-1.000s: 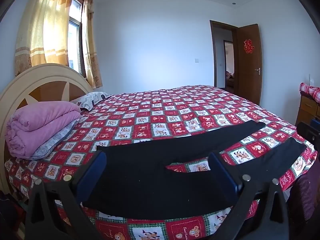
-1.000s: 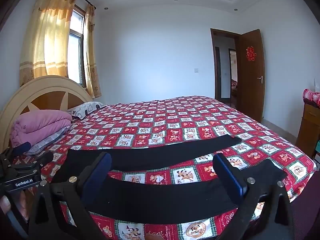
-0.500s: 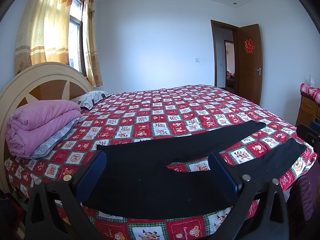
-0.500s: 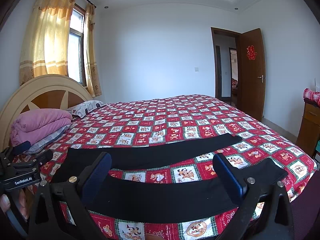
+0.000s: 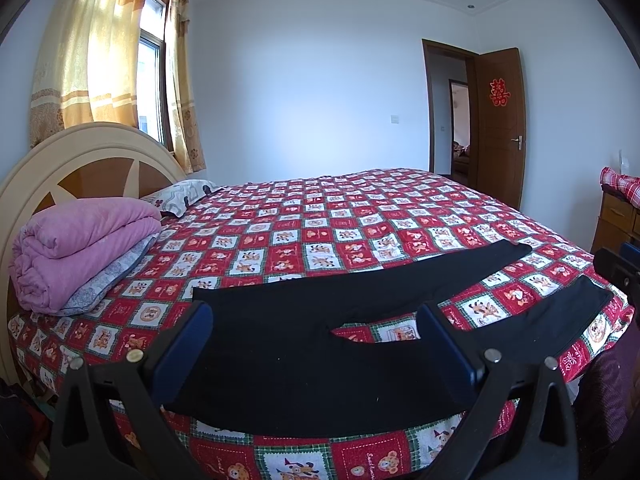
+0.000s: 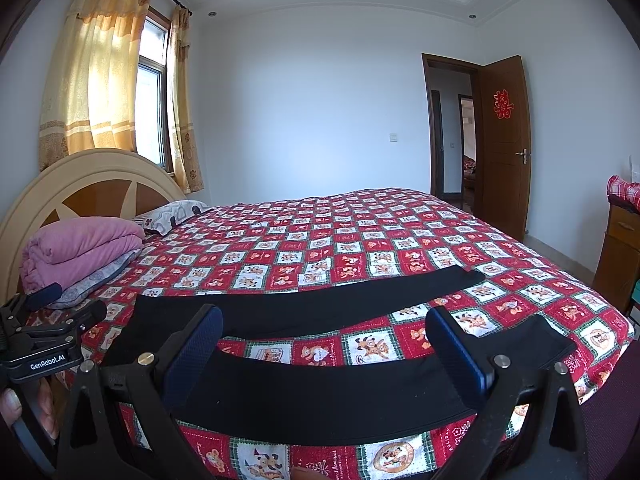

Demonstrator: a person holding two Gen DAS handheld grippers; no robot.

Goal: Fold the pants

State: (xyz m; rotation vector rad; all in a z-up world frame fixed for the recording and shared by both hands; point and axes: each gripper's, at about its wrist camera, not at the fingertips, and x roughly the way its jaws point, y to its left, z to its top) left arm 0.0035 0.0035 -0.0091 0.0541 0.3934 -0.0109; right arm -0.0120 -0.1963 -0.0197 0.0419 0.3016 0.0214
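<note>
On the near edge of the bed (image 5: 360, 216), over a red-and-white checked quilt printed with cartoon animals, a pair of black pants (image 5: 304, 344) lies spread flat, waist toward the headboard (image 5: 80, 156) side and the two legs running out toward the foot. The legs are parted in a narrow V, with a strip of quilt showing between them; the far leg (image 6: 320, 300) reaches farther across the bed, the near leg (image 6: 320, 396) lies along the mattress edge.

The left gripper (image 5: 316, 344) hangs over the waist and seat of the pants, its blue-padded fingers (image 5: 182, 350) spread wide with nothing between them. The right gripper (image 6: 326, 356) hangs over the near leg, likewise spread wide and empty. Whether either touches the cloth cannot be told. In the right wrist view the left gripper also shows at the far left, held by a hand (image 6: 12, 408) of which only a few fingertips are seen.

A folded pink blanket (image 5: 80, 248) rests on a grey one against the headboard, a patterned pillow (image 5: 180, 196) just beyond it. Yellow curtains (image 5: 88, 60) frame the window, and a brown door (image 5: 500, 124) with a red paper cutting stands open.
</note>
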